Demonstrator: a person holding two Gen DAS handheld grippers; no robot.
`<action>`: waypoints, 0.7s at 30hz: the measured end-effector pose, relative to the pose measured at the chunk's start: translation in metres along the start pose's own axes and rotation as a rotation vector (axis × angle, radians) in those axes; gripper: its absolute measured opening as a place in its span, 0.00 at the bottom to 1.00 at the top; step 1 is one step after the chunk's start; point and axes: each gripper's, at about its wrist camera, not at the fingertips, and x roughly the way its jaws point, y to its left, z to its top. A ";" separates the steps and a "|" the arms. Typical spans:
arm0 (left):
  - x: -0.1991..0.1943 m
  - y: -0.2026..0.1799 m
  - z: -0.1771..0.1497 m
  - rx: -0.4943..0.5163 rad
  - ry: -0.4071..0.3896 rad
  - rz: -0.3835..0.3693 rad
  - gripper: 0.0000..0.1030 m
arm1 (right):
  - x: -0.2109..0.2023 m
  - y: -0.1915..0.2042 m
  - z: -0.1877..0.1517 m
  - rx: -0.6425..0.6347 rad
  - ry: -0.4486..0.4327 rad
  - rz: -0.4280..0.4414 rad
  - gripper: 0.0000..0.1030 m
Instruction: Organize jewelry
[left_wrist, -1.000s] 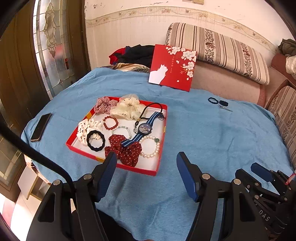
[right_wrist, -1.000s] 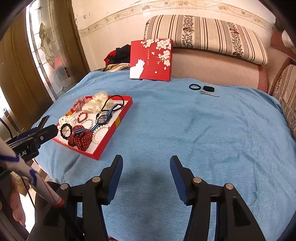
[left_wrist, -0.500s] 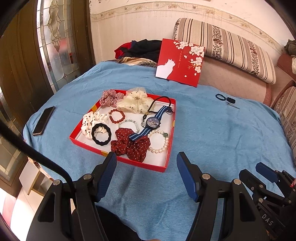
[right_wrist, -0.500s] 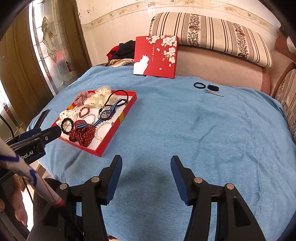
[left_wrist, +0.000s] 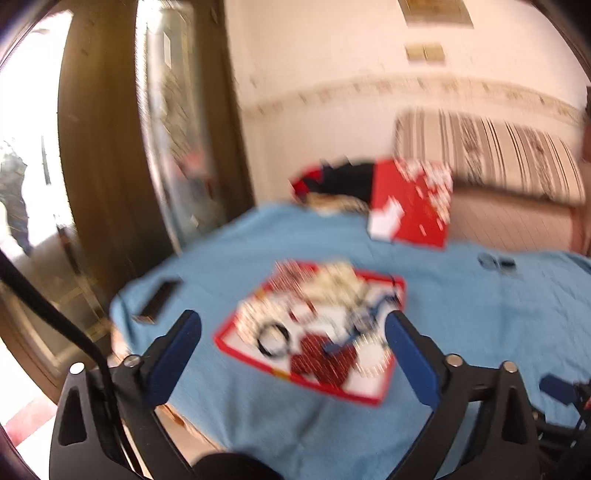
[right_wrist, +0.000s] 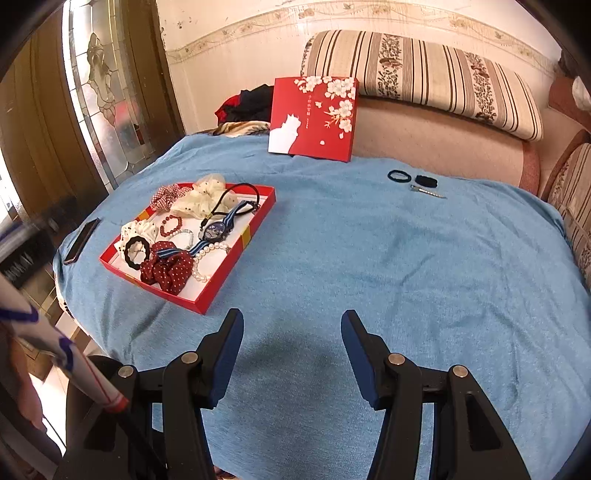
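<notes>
While the left wrist view is smeared by motion blur, the left hand-held gripper (left_wrist: 291, 332) shows its jaws spread wide; they have just been opening, with nothing gripped between them. Beyond the fingers lies the red tray (left_wrist: 236, 352) on the blue cloth (left_wrist: 480, 314) that covers the surface.

The right hand-held gripper (right_wrist: 291, 325) hangs above bare blue cloth, jaws apart and empty.

Tray contents, as seen in the right wrist view:
- red polka-dot scrunchie (right_wrist: 168, 271) at the near edge
- pearl bracelet (right_wrist: 207, 260) just beside it
- striped-strap watch (right_wrist: 216, 230) in the middle
- cream scrunchie (right_wrist: 201, 197) at the far end

A red lid (right_wrist: 312, 118) with a white cat leans against the sofa. A black hair tie (right_wrist: 399, 176) and a hairpin (right_wrist: 428, 192) lie well apart from the tray. A dark phone (right_wrist: 82, 240) rests left of the tray.
</notes>
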 end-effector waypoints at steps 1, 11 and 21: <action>-0.004 0.002 0.003 -0.006 -0.019 0.014 0.99 | -0.001 0.000 0.000 0.001 -0.005 0.001 0.58; -0.026 0.015 0.021 -0.073 -0.067 -0.055 1.00 | -0.016 0.008 0.002 -0.014 -0.038 -0.011 0.59; -0.004 0.003 0.005 -0.007 0.087 -0.079 1.00 | -0.016 0.018 0.003 -0.034 -0.041 -0.022 0.61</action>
